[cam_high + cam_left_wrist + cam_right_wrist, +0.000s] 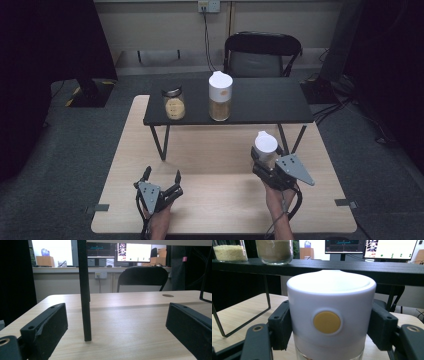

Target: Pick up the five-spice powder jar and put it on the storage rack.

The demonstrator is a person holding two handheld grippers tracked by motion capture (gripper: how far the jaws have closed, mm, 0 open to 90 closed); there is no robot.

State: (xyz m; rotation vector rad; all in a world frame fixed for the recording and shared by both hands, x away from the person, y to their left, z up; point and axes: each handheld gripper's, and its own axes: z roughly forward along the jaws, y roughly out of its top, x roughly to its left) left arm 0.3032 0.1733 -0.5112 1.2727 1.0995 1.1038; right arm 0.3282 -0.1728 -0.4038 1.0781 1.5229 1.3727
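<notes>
Left gripper [163,178] sat low over the near-left part of the light wooden table [210,150], jaws spread wide, nothing between them. In the left gripper view its 2 black jaws framed bare tabletop, with 1 thin black metal leg [84,290] of the raised shelf standing on the wood ahead, between the jaws but farther off, not touched.

Right gripper [264,161] was at the near-right of the table, jaws pinching a white-lidded clear glass jar [265,146]. In the right gripper view the 2 jaw pads pressed the sides of the jar's tall white plastic lid [331,315], 1 on each side, with a round yellow button [327,322] facing the camera. Glass body showed just below the lid; contents too cut off to tell. Jar stood upright; could not tell whether its base touched the table.

On the black rectangular shelf [260,102] standing on the table's far half: a short clear glass jar with a dark lid [174,102] holding pale grains, left of a tall clear jar with a white lid [220,96] holding tan contents. The 2 were near each other, not touching.

Behind the table, a black folding chair [262,54].
</notes>
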